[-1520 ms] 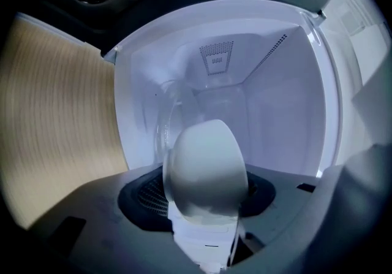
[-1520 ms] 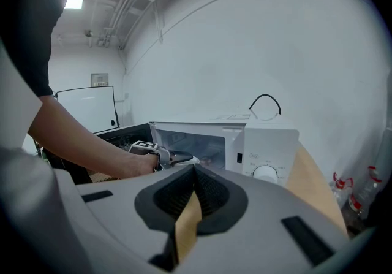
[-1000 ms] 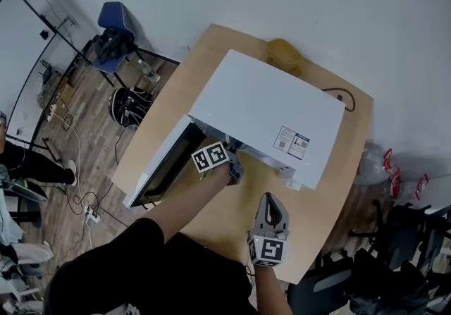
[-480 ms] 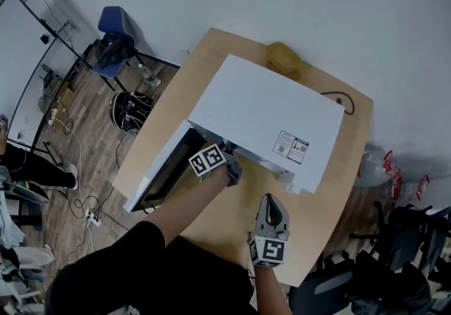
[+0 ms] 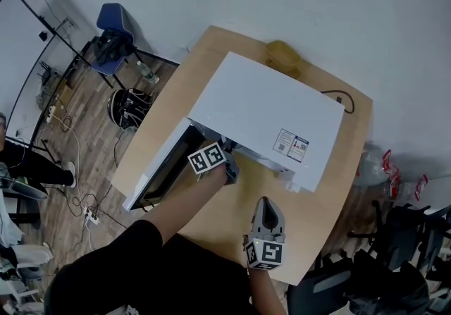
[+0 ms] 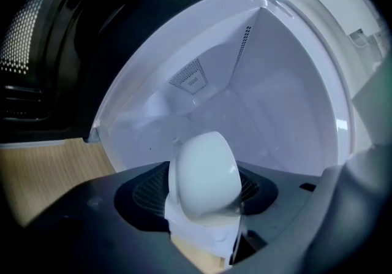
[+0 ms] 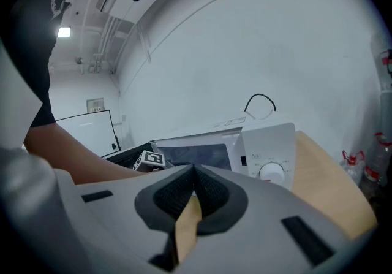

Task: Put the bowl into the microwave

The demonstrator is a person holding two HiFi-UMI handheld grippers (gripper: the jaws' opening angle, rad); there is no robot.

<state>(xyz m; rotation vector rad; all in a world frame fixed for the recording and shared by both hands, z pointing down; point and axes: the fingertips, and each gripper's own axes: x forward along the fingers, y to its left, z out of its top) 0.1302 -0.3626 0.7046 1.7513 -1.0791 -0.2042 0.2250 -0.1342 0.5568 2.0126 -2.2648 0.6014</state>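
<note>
A white bowl sits tilted at the mouth of the white microwave, in front of its lit white cavity. My left gripper is around the bowl with its jaws wide. Dark pad shows on both sides of the bowl, so the pads are not pressing on it. In the head view the left gripper reaches into the opening under the microwave's top. My right gripper hovers over the table in front of the microwave's control panel, with its pads shut together and nothing between them.
The microwave door hangs open to the left, over the wooden table's edge. A yellow object and a black cable lie behind the microwave. Chairs and bags stand on the floor around the table.
The right gripper has drawn back slightly toward the person. The left gripper has stayed at the microwave's mouth, shifted a touch to the left.
</note>
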